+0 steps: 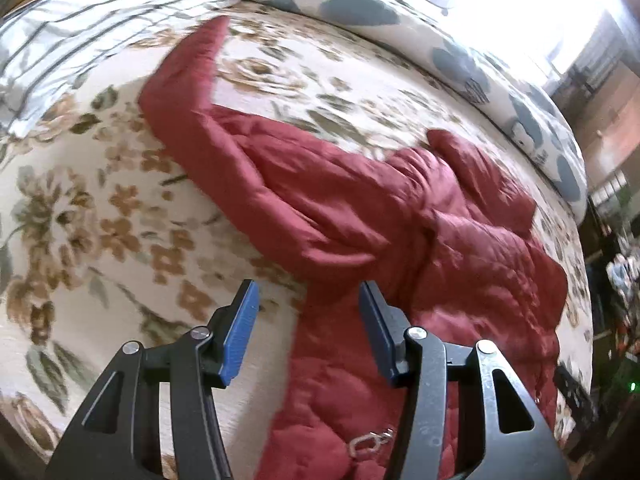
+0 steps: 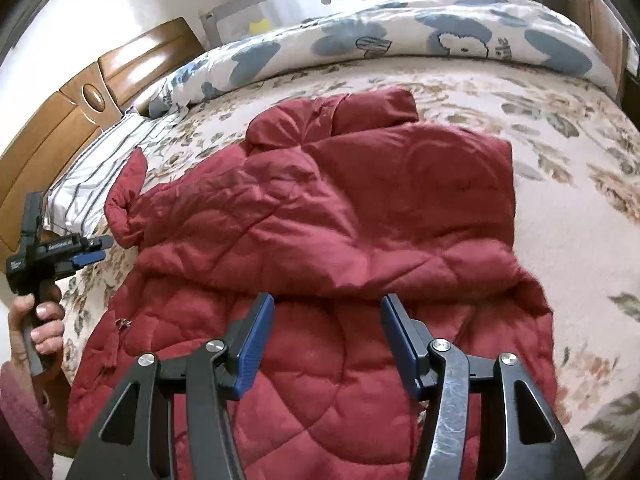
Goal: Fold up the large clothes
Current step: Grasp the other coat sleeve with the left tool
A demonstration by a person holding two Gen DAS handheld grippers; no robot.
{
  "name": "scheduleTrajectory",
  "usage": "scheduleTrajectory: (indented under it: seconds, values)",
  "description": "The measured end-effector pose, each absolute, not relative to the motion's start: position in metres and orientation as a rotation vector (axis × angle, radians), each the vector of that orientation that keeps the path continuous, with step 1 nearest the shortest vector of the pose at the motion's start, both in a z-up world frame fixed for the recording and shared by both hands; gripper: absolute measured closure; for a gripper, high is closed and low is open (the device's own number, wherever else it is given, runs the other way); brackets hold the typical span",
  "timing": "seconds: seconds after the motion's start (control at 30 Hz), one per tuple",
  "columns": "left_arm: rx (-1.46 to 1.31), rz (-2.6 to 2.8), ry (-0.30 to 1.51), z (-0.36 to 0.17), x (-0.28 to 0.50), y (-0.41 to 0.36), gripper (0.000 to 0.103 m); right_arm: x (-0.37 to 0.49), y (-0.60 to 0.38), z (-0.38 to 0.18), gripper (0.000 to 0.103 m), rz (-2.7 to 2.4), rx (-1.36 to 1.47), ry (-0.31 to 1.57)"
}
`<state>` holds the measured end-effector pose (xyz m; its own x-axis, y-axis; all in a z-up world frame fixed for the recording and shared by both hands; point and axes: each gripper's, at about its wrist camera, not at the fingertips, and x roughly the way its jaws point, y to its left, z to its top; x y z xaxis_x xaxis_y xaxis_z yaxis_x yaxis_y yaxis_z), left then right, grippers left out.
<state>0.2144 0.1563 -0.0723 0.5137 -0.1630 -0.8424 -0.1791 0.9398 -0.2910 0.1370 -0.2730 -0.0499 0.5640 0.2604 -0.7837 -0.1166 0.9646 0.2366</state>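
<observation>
- A dark red quilted jacket (image 2: 320, 216) lies spread on the bed, its padded fabric creased and stitched in curved lines.
- Its upper part is folded down over the body, forming a thick ridge across the middle.
- 1 sleeve (image 1: 188, 92) stretches out flat to the side.
- A small metal zipper pull (image 1: 370, 442) shows near its lower edge.

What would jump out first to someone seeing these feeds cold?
The dark red quilted jacket sprawled across the floral bedspread, one sleeve stretched toward the striped pillow. Next, both open grippers: the right gripper over the jacket's hem, the left gripper at its edge.
</observation>
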Motion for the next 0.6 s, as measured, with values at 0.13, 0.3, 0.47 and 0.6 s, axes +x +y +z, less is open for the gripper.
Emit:
scheduleTrajectory:
  seconds: [0.13, 0.3, 0.47, 0.6]
  values:
    - [-0.379, 0.069, 1.031, -0.068, 0.224, 0.180, 0.041, 0.132, -0.269, -0.054, 0.046, 0.249, 0.184, 0.974]
    - [-0.341, 0.154, 1.021, -0.064, 0.253, 0.206, 0.027, 0.124, -0.263, -0.052, 0.045, 0.273, 0.184, 0.983]
    - [-0.234, 0.250, 1.047, -0.069, 0.310, 0.229, 0.023, 0.115, -0.257, -0.047, 0.044, 0.297, 0.174, 0.980]
    - [-0.139, 0.316, 1.088, -0.076, 0.355, 0.240, 0.023, 0.107, -0.254, -0.043, 0.044, 0.315, 0.184, 0.981]
